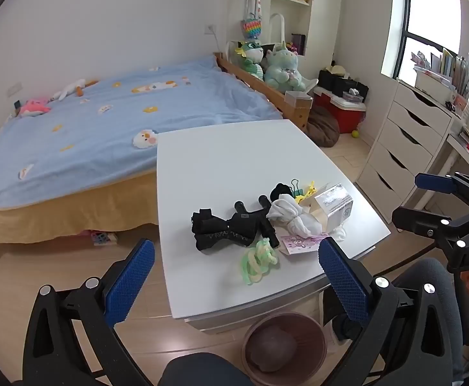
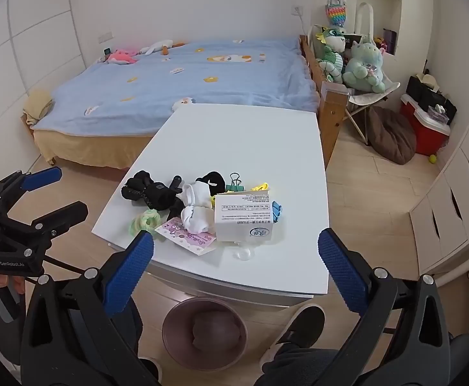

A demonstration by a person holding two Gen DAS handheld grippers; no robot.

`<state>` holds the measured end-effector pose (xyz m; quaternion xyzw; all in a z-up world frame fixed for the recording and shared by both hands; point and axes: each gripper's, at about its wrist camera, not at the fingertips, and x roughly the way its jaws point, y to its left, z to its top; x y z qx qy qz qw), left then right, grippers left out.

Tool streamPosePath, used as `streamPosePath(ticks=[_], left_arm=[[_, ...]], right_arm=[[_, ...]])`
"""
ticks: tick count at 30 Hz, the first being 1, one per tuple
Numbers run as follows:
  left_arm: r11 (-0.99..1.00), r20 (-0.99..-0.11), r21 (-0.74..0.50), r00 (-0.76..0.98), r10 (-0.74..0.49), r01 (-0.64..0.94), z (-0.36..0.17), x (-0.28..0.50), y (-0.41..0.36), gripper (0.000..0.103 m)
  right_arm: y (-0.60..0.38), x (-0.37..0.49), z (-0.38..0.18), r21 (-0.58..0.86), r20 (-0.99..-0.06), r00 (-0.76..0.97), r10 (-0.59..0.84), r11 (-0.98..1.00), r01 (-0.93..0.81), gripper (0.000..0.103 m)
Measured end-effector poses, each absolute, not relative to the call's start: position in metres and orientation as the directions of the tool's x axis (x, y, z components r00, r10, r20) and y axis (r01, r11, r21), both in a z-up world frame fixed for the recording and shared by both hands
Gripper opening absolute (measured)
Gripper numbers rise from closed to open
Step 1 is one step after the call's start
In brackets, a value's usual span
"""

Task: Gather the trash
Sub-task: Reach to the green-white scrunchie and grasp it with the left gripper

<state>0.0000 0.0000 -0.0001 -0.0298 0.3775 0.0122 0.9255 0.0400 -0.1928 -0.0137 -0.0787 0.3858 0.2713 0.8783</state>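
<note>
Blue-blanket bed [image 2: 183,77] sits behind the white table [image 2: 234,141]. Brown trash bin [image 2: 204,334] is on the floor under the table's near edge, between your feet. Clutter is bunched near that edge: black socks [image 2: 152,191], white socks [image 2: 196,210], white carton [image 2: 244,217], pink card [image 2: 186,239], green hair ties [image 2: 144,222]. Your left gripper [image 1: 234,278] and right gripper [image 2: 236,268] both hang released, jaws wide, holding nothing, short of the table.

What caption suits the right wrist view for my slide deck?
Open right hand-held gripper faces a cluttered white table, bin below.
</note>
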Motion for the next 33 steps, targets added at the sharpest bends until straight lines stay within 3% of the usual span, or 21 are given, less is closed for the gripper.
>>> streamPosePath(ticks=[33], left_arm=[[0.999, -0.729, -0.016, 0.684, 0.014, -0.038, -0.017, 0.005, -0.002, 0.098]], right_arm=[[-0.191, 0.040, -0.021, 0.075, -0.739, 0.534, 0.412, 0.837, -0.542, 0.100]])
